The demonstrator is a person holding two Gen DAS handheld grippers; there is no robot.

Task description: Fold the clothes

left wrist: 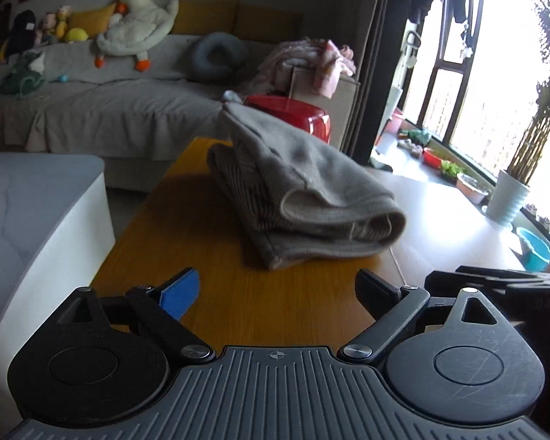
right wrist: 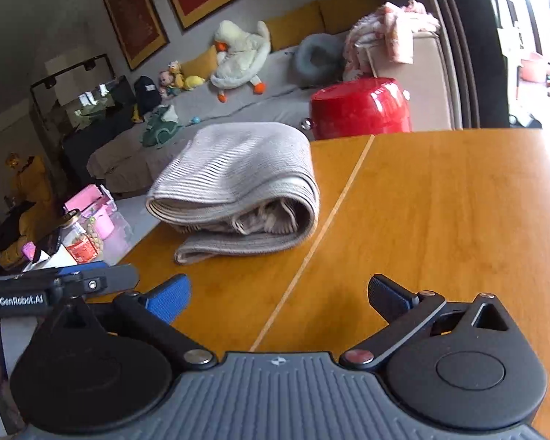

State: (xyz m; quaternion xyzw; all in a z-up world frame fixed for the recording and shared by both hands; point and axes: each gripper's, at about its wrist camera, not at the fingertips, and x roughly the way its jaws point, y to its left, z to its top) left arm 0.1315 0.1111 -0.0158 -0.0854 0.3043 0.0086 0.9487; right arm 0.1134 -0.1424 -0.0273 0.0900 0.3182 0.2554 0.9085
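A beige ribbed garment [left wrist: 304, 190] lies folded into a thick bundle on the wooden table [left wrist: 187, 227]. In the right wrist view the same garment [right wrist: 238, 183] sits left of the table's seam, near the far edge. My left gripper [left wrist: 277, 293] stands open, short of the bundle, with bare table between its fingers. My right gripper [right wrist: 278, 297] is open too, apart from the cloth, over the seam of the table [right wrist: 440, 220]. Part of the left gripper [right wrist: 55, 289] shows at the left edge of the right wrist view, and part of the right gripper [left wrist: 495, 282] at the right edge of the left wrist view.
A red round container [right wrist: 363, 106] stands just beyond the table's far edge. A grey sofa [left wrist: 102, 106] with plush toys and a pile of pink clothes [left wrist: 311, 62] is behind. A jar and pink boxes [right wrist: 88, 223] sit left of the table. A white box [left wrist: 36, 227] flanks its left side.
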